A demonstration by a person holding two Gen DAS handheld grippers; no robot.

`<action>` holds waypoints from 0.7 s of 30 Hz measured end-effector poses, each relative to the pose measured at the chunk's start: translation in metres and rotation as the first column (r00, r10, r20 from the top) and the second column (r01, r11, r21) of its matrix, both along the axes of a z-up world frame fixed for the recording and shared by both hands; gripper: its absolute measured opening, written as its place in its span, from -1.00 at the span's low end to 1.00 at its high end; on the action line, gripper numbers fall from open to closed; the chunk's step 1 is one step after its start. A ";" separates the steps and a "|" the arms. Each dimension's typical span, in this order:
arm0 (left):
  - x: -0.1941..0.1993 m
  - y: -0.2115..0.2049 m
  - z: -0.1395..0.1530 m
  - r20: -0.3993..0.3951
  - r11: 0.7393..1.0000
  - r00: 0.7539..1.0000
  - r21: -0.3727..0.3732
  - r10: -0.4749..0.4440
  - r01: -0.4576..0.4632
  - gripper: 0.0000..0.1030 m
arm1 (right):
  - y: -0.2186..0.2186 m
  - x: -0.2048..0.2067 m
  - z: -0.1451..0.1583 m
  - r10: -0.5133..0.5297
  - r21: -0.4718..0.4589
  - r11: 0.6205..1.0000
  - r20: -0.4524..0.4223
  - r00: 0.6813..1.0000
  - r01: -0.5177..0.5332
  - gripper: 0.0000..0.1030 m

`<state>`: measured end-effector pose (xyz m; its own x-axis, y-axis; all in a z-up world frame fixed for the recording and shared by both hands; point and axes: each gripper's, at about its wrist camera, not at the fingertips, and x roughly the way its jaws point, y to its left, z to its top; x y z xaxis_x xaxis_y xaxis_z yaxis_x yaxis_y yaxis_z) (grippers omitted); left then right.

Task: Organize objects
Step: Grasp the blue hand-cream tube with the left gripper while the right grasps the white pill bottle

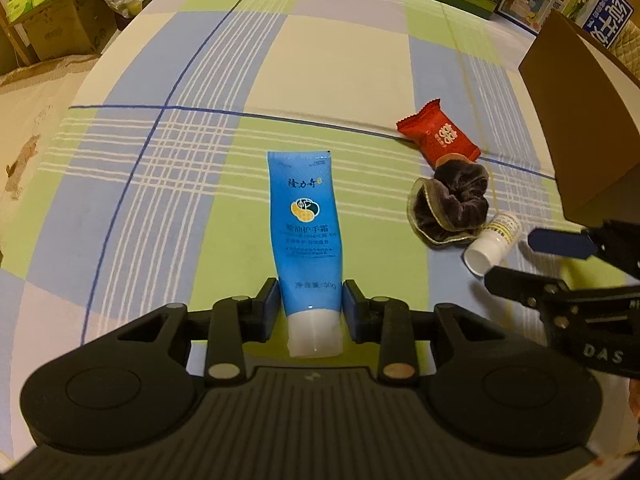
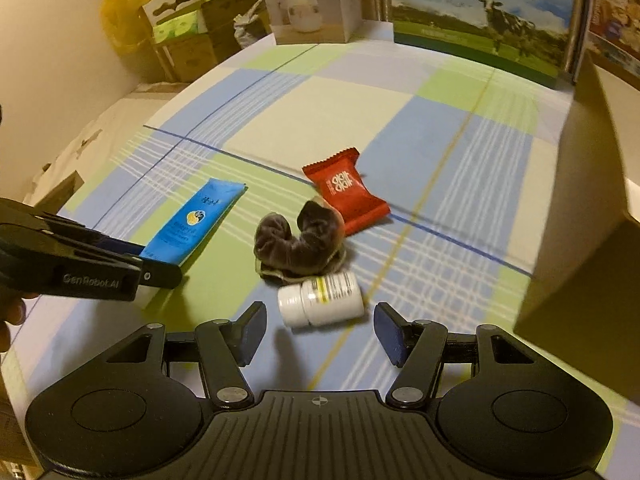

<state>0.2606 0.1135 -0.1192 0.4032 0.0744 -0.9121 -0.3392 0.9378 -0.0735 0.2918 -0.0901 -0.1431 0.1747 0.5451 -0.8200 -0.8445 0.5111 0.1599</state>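
Your left gripper [image 1: 310, 304] sits low over the checked cloth [image 1: 340, 60], its jaws parted just wider than the blue hand-cream tube [image 1: 306, 228]. The tube lies flat between the fingers, white cap [image 1: 314, 334] toward you and crimped end pointing away; each pad stands close beside the tube's lower end, and you cannot tell whether either touches it.

Your right gripper [image 2: 320, 326] is spread wide and holds nothing. The white pill bottle [image 2: 322, 300] lies on its side just ahead of the fingertips, cap to the left, centred in the gap and apart from both pads.

Touching the bottle's far side is the dark velvet scrunchie [image 2: 300, 242], curled in a loose heap. The red candy packet [image 2: 344, 192] lies just beyond it, one corner under or against the scrunchie. The tube lies to the left of this cluster, well apart from it.

A brown cardboard box [image 2: 580, 208] stands at the right edge of the cloth. Along the far edge stand a milk carton with a cow picture [image 2: 480, 16] and a white appliance box [image 2: 308, 0].
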 end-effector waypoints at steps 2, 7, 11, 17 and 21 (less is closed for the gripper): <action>0.002 0.001 0.000 0.002 1.000 1.000 -0.002 -0.004 0.004 -0.39 | 0.005 0.001 -0.003 0.008 -0.004 1.000 0.013 1.000 -0.008 0.12; 0.007 0.002 -0.001 0.002 1.000 1.000 0.009 -0.016 0.016 -0.37 | 0.012 0.001 -0.009 0.022 -0.002 1.000 0.047 0.999 -0.022 -0.11; 0.010 0.002 -0.002 -0.001 1.000 1.000 0.018 -0.024 0.025 -0.38 | 0.009 -0.002 -0.008 0.027 -0.003 1.000 0.056 0.998 -0.027 -0.12; 0.006 -0.001 -0.002 -0.001 0.999 0.999 0.015 -0.032 0.032 -0.39 | -0.010 -0.007 -0.006 0.002 -0.016 1.000 0.032 1.000 -0.001 -0.12; -0.005 -0.008 -0.001 -0.005 0.999 0.999 0.012 -0.045 0.045 -0.39 | -0.031 -0.013 -0.004 -0.029 -0.018 0.999 0.006 1.000 0.029 -0.15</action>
<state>0.2555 0.1059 -0.1204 0.4018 0.0672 -0.9132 -0.2970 0.9530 -0.0605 0.2790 -0.1214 -0.1466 0.1944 0.5248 -0.8288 -0.8303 0.5380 0.1459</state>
